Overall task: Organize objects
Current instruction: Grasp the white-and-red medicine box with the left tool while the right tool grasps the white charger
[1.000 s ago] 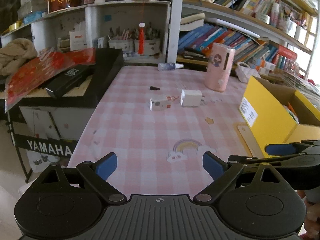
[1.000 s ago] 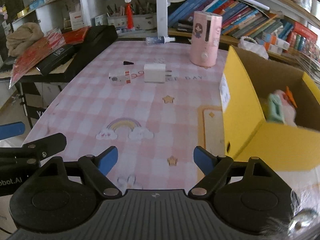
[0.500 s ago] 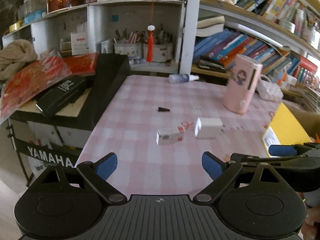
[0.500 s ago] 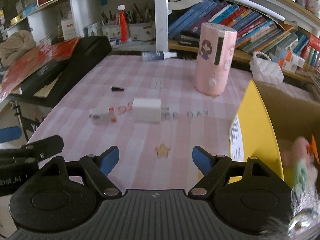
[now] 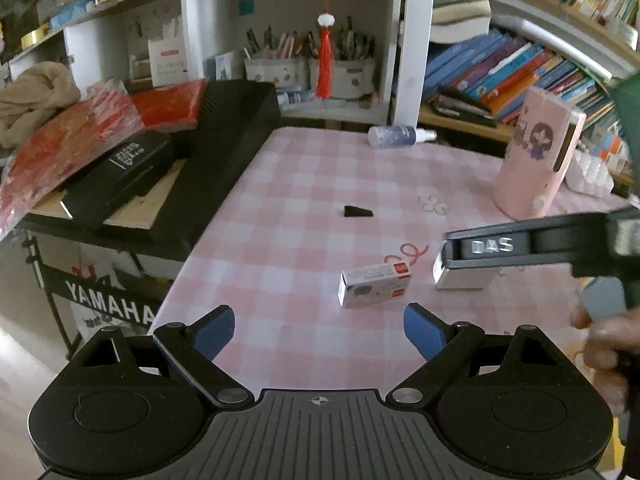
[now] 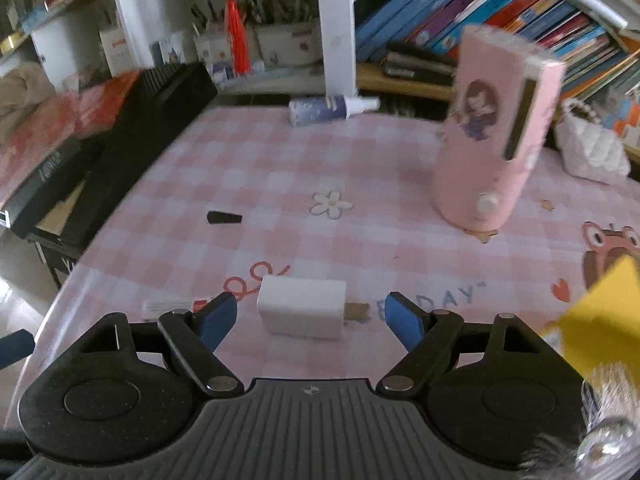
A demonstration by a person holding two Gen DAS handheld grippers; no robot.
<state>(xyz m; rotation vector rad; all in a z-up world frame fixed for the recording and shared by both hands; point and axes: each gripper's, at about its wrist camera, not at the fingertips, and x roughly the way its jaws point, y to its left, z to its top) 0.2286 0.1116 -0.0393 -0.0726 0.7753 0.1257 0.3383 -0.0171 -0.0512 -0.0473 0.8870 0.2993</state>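
Observation:
A white charger block [image 6: 303,311] lies on the pink checked table [image 6: 360,160], just ahead of my open right gripper [image 6: 308,318], between its blue fingertips. A small white and red carton [image 5: 374,290] lies just ahead of my open left gripper [image 5: 320,328]; it also shows blurred in the right wrist view [image 6: 168,307]. In the left wrist view the right gripper's black arm [image 5: 532,248] hangs over the charger block [image 5: 464,280]. A small black wedge [image 5: 357,211] lies farther back.
A tall pink cylinder [image 6: 494,132] stands at the back right. A spray bottle [image 6: 332,109] lies at the table's far edge. A yellow box corner [image 6: 600,312] shows at right. A black keyboard case [image 5: 216,160] with red bags borders the table's left. Bookshelves stand behind.
Both grippers moved forward over the table toward the carton and charger block. The right gripper now stands close over the charger block. Both stay open.

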